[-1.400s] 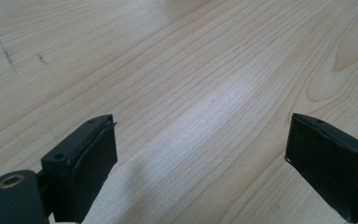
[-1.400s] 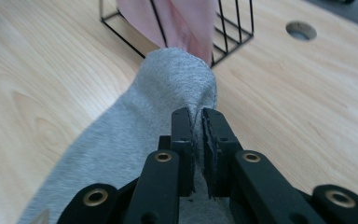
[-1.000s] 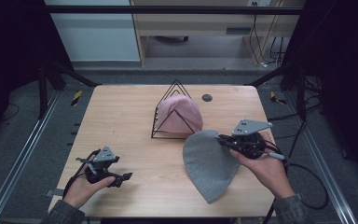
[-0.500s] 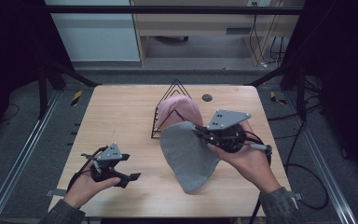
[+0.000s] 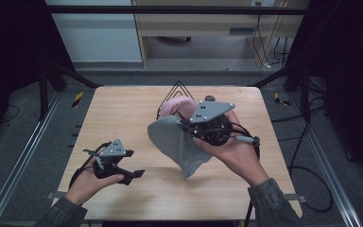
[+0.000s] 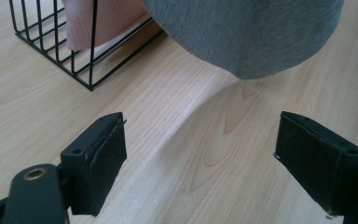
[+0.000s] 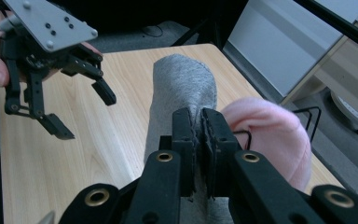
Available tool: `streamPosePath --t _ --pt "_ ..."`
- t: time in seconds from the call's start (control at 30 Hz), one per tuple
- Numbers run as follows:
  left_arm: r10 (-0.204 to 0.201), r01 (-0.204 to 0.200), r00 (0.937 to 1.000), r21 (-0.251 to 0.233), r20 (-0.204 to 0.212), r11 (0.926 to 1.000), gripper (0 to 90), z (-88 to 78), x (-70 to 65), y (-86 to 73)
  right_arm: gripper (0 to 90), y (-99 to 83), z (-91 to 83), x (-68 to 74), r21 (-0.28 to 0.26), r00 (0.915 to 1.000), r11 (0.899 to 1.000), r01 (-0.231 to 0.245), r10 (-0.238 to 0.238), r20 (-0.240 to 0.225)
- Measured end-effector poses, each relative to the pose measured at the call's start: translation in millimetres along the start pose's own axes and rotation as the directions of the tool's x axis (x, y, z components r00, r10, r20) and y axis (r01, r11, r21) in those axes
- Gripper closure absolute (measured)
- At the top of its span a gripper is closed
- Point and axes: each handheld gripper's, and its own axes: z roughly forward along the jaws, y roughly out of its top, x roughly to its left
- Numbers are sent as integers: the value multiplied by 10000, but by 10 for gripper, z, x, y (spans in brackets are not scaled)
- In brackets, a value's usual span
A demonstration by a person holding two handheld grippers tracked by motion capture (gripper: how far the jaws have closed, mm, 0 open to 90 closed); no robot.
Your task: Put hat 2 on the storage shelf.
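Observation:
A grey knitted cloth hangs above the wooden table, its lower end clear of the top. My right gripper is shut on its upper edge; in the right gripper view the jaws pinch the grey cloth. Just behind it, a pink cloth lies in a black wire basket. My left gripper is open and holds nothing, low over the front left of the table. In the left gripper view the grey cloth hangs ahead of the open jaws, with the basket to its left.
A small dark round object lies near the table's far edge, right of the basket. Cables trail from both grippers. Metal rails run along the floor on both sides of the table.
The right gripper has lifted the grey cloth off the table and carried it left, up beside the basket. The left gripper has risen a little.

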Motion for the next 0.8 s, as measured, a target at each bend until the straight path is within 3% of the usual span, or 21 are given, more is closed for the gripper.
streamPosePath --t 0.33,0.6,0.8 --pt "-14 9 9999 -407 -136 9992 185 30 -2 124 847 161 46 51 2 9997 9999 133 -133 -227" --pt "-88 81 9999 -549 -117 9985 240 58 67 214 846 191 58 108 -19 9990 9999 153 -154 -424" --pt "72 -78 9999 -516 -119 9986 274 82 95 294 846 184 87 142 25 9985 9999 154 -153 -532"
